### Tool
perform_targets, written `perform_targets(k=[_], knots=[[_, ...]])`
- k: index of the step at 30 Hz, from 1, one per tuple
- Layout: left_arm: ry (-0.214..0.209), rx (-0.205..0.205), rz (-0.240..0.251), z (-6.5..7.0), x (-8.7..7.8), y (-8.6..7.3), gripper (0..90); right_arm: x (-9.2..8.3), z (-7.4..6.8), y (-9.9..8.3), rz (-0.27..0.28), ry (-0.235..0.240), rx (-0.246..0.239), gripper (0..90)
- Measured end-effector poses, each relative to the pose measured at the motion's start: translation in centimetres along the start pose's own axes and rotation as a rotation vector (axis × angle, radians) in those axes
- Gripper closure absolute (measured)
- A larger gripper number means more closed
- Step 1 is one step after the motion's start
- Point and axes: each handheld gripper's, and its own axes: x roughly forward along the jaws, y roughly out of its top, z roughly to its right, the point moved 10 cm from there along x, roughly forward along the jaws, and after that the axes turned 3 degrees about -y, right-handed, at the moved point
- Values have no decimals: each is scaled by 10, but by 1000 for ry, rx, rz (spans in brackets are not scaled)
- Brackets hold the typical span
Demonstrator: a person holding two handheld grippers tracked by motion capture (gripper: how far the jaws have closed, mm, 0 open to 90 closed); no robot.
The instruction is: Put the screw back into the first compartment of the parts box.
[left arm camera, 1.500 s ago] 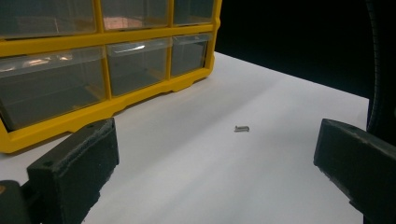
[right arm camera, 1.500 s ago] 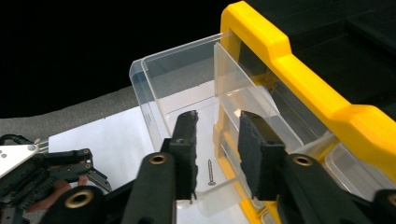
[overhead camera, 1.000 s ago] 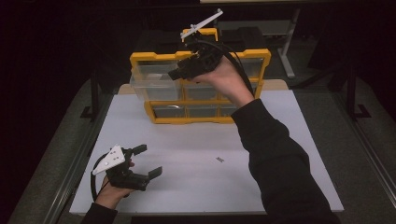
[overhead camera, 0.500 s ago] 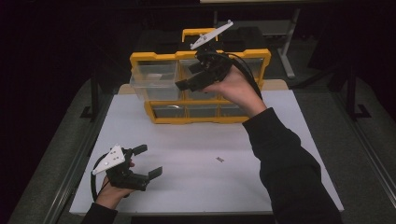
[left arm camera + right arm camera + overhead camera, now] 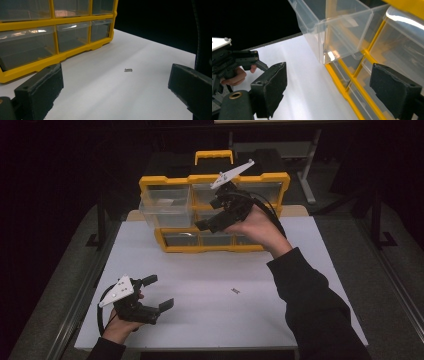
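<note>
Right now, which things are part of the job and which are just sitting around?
Part of the job:
- yellow organizer
- pulled-out clear drawer
- small screw on the table
- right gripper, open, in front of the organizer
- left gripper, open, low over the table

Just sitting around:
- white table
- metal stand behind the table

Your yellow plastic organiser cabinet with clear drawers [image 5: 215, 215] stands upright at the far side of the white table [image 5: 210, 320], its carry handle on top. Its clear plastic upper-left drawer [image 5: 165, 207] is pulled out, jutting forward beyond the yellow frame, and you can't tell what it holds. The other drawers sit flush. Your small metal screw [image 5: 236, 291] lies flat on the bare tabletop, well apart from the cabinet's front.
</note>
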Motion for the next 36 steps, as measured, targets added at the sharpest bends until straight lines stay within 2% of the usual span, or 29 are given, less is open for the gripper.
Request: perform_targets(k=[6, 8, 11, 16, 17, 20, 21, 27, 29, 31, 36], knots=[[0, 1, 0, 0, 0, 0, 0, 2, -3, -12, -4, 2, 9, 142], [0, 1, 1, 0, 0, 0, 0, 2, -2, -16, 1, 0, -7, 143], [0, 2, -1, 0, 0, 0, 0, 1, -3, -21, 1, 3, 12, 144], [1, 7, -8, 0, 0, -1, 0, 2, -4, -28, 7, 5, 2, 145], [0, 7, -8, 0, 0, -1, 0, 2, -5, -30, 2, 8, 15, 145], [-1, 7, -8, -1, 0, -2, 0, 2, -6, -35, 0, 7, 9, 145], [2, 8, -21, -1, -1, -2, 0, 3, -6, -36, 5, 4, 3, 145], [2, 0, -15, -1, 0, -2, 0, 4, -6, -46, 3, -3, 0, 146], [0, 12, -15, -1, 0, -2, 0, 4, -6, -50, 4, -5, 9, 146], [2, -1, -13, -1, 0, -2, 0, 4, -6, -54, 1, -8, 11, 146], [2, -3, -12, 0, 0, -2, 0, 4, -5, -64, -2, -15, 18, 146]])
